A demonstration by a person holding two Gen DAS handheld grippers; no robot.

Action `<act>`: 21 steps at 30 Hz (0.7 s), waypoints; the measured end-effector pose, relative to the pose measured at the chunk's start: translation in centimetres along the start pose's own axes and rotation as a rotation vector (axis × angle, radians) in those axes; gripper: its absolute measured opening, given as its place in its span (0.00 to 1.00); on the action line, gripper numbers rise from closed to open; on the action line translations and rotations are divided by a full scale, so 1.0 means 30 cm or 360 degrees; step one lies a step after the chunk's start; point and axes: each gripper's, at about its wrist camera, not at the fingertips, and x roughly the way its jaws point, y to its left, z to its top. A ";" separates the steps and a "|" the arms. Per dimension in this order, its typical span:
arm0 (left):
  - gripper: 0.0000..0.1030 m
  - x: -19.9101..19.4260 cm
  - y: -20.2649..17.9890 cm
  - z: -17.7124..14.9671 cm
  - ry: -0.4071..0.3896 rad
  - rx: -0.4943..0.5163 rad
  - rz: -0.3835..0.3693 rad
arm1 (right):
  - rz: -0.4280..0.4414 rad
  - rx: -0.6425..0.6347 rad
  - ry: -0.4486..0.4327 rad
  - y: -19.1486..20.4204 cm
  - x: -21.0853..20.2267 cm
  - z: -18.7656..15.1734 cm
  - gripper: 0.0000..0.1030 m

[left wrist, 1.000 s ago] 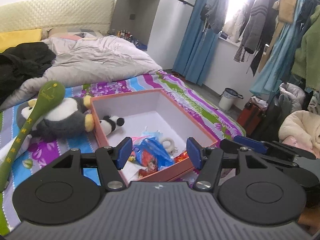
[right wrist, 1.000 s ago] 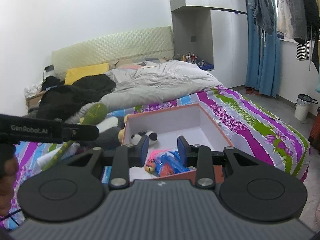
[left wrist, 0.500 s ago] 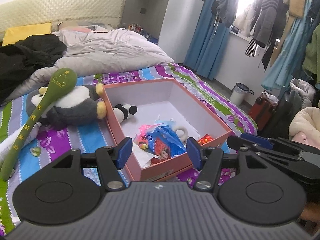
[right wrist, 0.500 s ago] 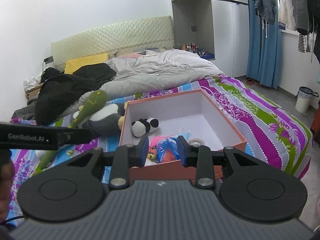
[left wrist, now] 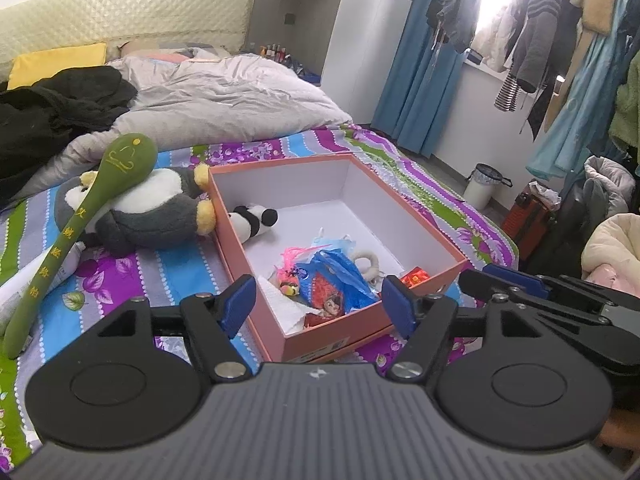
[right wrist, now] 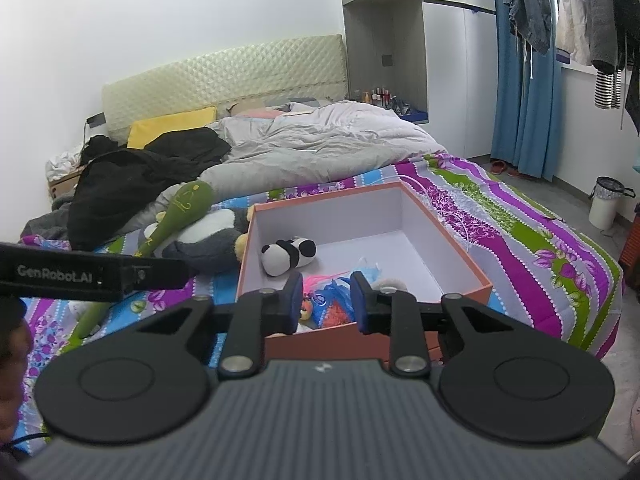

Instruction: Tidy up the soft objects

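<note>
We see the orange box (left wrist: 344, 332) on the bed, partly filled: beside its left wall the grey penguin plush (left wrist: 156, 208) and green mallet toy (left wrist: 80, 224) wait outside, inside lie the small panda (left wrist: 256, 220) and blue bag (left wrist: 340, 280). Left gripper (left wrist: 320, 300) has just been opening, wide and empty; right gripper (right wrist: 326, 298) has just been closing, narrow, nothing held.

Bedroom surroundings beyond the striped bedspread (left wrist: 420, 184)

A rumpled grey duvet (left wrist: 224, 100) lies near the quilted headboard (right wrist: 224, 76), with black clothing (right wrist: 132, 180) and 1 yellow pillow (left wrist: 56, 64) beside it. Blue curtains (right wrist: 524, 92) hang by the window, garments (left wrist: 532, 40) on a rail, and a white bin (right wrist: 606, 204) stands on the floor.
</note>
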 end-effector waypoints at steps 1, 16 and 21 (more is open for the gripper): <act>0.76 0.002 0.001 -0.001 0.0004 -0.0005 0.0008 | -0.0003 0.0001 0.0002 0.000 0.001 -0.002 0.24; 0.83 0.018 0.014 -0.010 0.0044 -0.0027 0.0052 | -0.0026 0.0027 0.0018 0.003 0.019 -0.011 0.14; 0.83 0.019 0.016 -0.015 0.0039 -0.0029 0.0079 | -0.0037 0.0027 0.0023 0.004 0.024 -0.013 0.14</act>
